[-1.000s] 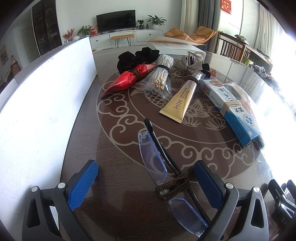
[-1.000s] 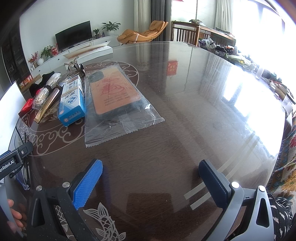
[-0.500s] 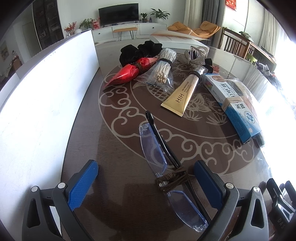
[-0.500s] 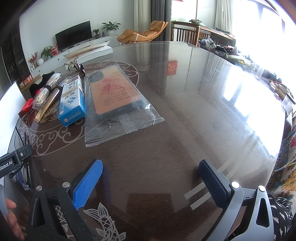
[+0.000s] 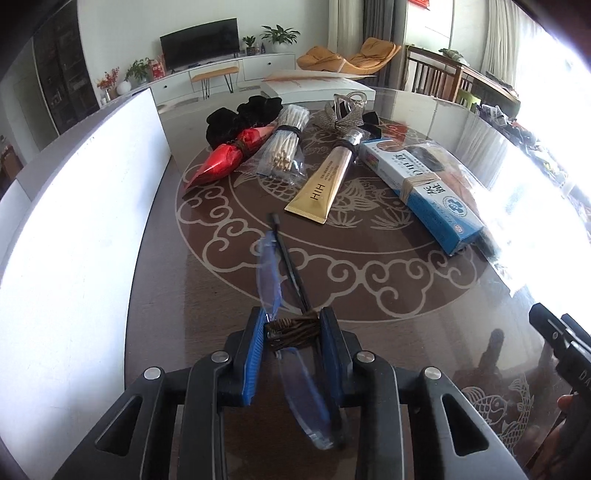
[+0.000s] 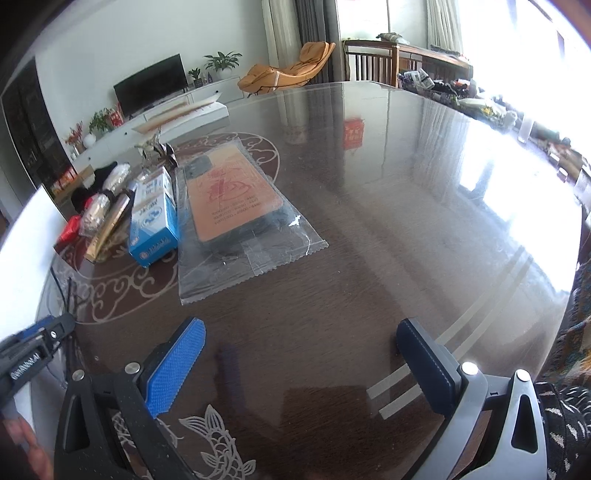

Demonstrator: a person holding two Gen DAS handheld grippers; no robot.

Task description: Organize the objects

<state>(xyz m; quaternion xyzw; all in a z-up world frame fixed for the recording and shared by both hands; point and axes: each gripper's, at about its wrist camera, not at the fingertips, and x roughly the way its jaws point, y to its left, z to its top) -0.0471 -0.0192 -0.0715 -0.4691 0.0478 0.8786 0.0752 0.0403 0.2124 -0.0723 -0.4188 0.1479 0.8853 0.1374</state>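
On table [image 5: 369, 295] | left tool [image 5: 291, 332] clamps glasses [image 5: 269, 273] | right tool [image 6: 299, 354] wide | gold tube [image 5: 321, 188] reads "HIH"

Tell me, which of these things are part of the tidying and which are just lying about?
In the job: folded glasses gripped by the left tool; gold tube, blue box, cotton swabs, phone case bag.
Lying about: television, orange chair, potted plant.

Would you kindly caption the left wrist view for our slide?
Left claw shut on folded glasses at their brown band, toiletries behind.
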